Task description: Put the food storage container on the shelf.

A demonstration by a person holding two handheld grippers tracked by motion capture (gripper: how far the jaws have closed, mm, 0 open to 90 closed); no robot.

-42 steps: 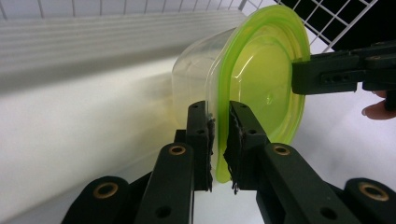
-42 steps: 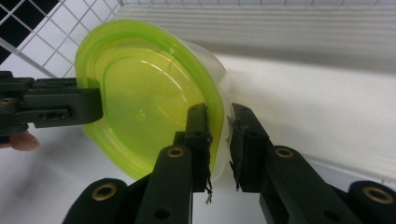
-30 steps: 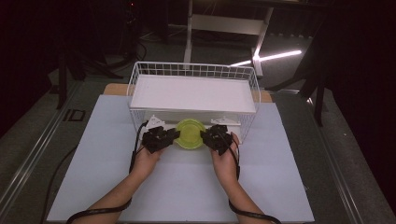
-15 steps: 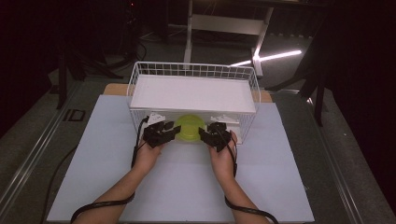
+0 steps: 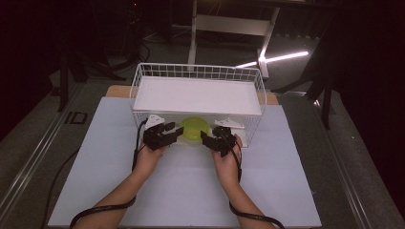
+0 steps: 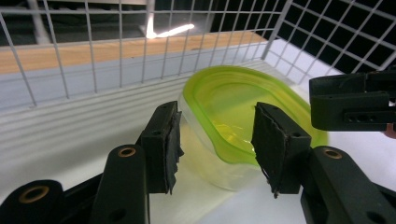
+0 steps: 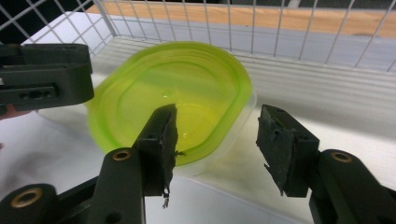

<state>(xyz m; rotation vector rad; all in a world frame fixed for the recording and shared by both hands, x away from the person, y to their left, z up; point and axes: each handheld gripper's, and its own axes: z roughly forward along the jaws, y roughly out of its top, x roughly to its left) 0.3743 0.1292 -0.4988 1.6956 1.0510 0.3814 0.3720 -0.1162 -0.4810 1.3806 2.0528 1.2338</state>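
Note:
A clear tub with a lime-green lid (image 5: 193, 128) sits at the open front of a white wire basket (image 5: 198, 67), just under its white shelf (image 5: 198, 95). My left gripper (image 5: 165, 135) is at the tub's left end and my right gripper (image 5: 216, 139) at its right end. In the left gripper view the open left gripper (image 6: 218, 140) straddles the tub's (image 6: 243, 107) near wall. In the right gripper view the open right gripper (image 7: 219, 135) has one pad over the lid (image 7: 173, 93) and the other outside the tub. Each view also catches the opposite gripper at its edge.
The basket stands at the back of a white table cover (image 5: 181, 191), with a wooden strip (image 5: 114, 90) behind it. Wire walls (image 6: 93, 46) close in the back and sides. Cables trail from both hands toward the front edge. Dark floor surrounds the table.
Both hands have moved forward, and the green-lidded tub has gone with them, from the open table to under the basket's shelf edge.

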